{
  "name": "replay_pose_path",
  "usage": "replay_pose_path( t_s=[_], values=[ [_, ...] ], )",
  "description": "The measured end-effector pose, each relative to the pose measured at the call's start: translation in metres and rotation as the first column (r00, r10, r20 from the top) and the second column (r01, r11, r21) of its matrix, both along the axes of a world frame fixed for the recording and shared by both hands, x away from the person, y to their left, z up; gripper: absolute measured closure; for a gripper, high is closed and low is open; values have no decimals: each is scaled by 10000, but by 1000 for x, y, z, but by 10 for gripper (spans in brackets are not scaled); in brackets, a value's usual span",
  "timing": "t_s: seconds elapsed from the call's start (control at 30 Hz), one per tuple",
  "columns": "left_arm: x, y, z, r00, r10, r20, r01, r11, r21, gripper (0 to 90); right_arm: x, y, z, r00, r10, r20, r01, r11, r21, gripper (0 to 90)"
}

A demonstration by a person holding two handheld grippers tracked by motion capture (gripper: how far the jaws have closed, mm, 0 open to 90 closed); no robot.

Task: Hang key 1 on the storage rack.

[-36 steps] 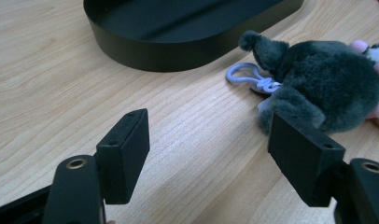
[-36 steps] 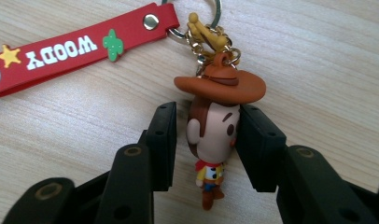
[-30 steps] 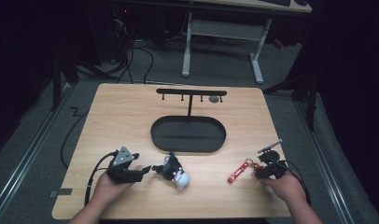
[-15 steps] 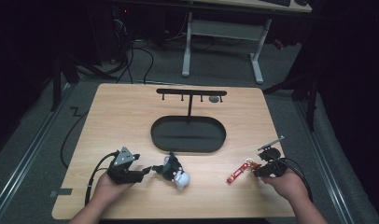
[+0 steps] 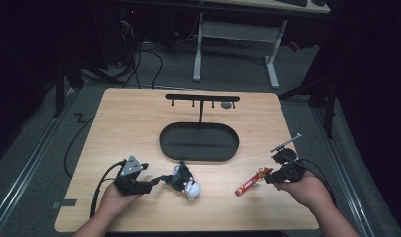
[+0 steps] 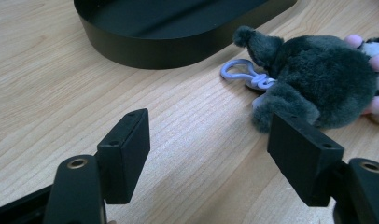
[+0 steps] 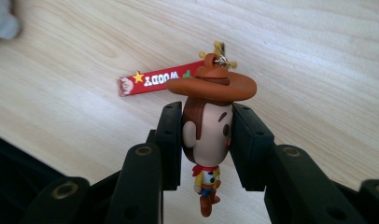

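Gripping the cowboy keychain (image 7: 207, 135) by its head near the table's (image 5: 139, 113) front-right corner, the right gripper (image 7: 207, 140) is clenched; left gripper (image 6: 215, 154) gapes beside the plush mouse (image 6: 318, 79). Risk: smooth head could slip out, strap (image 7: 152, 80) dangling & snagging.

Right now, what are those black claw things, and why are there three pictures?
A person sits at a wooden table holding a two-jaw grabber in each hand. One picture comes from a camera above; the other two come from small cameras riding on the grabbers. The right gripper is shut on a little cowboy keychain with a red strap. The left gripper is open, next to a grey plush toy lying on the table. Behind them sit a black oval tray and a black hanging rack.
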State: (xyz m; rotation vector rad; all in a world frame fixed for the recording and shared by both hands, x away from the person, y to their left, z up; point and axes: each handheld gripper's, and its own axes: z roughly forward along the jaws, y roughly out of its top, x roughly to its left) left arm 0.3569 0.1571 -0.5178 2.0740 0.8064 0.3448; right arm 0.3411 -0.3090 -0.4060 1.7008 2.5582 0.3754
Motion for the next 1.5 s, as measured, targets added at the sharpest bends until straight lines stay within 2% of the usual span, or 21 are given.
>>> replay_pose_path(
  t_s=[0.3, 0.73, 0.87, 1.0, 1.5],
  values=[
    [0, 0, 0, 10000, 15, -18, -15, 10000, -11, 307, 7, 21, 31, 9976, 650, -222, -652, 9978, -118, 671],
    [0, 1, 1, 10000, -28, 18, 28, 9999, -143, 309, 27, 47, 66, 9936, 1125, -3, -1124, 9926, -463, 672],
    [0, 1, 1, 10000, -78, 16, 78, 9999, -143, 309, 34, 52, 74, 9949, 1004, 54, -1000, 9937, -505, 672],
    [0, 1, 1, 9999, -100, 28, 100, 9998, -166, 309, 44, 55, 79, 9936, 1123, 128, -1116, 9928, -447, 671],
    [0, 2, 1, 9998, -184, 32, 184, 9997, -135, 311, 76, 67, 92, 9938, 991, 499, -978, 9948, -276, 671]
  ],
)
